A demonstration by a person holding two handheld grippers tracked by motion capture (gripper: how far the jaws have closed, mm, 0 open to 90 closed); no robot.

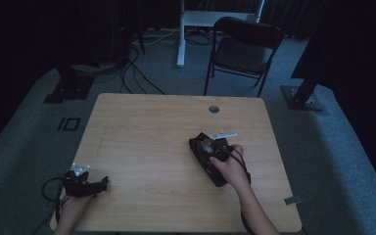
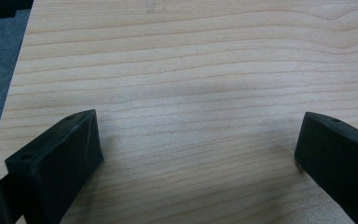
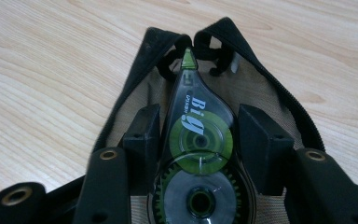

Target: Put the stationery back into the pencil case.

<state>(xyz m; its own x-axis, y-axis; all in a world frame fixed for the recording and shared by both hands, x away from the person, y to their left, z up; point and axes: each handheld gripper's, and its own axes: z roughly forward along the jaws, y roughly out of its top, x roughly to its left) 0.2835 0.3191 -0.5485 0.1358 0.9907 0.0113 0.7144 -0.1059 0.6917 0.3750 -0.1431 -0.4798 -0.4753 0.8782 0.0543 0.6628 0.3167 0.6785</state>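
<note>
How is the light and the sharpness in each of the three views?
High view: dim and underexposed, the right gripper and the pouch under it merge into one dark mass. Left gripper view: bright and even, table grain sharp, a soft shadow between the jaws. Right gripper view: well lit, the correction tape dispenser is sharp, its lettering readable, over the open black pouch.

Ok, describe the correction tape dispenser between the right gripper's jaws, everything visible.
The correction tape dispenser is a teardrop-shaped, clear smoky plastic case showing two reels inside: a green one printed "Big" and, nearer the camera, a grey one with a toothed green rim. Its green tip points away from the camera, into the opened black zip pouch with tan lining, on the wooden table. The right gripper holds it, one black jaw pressed to each side.
</note>
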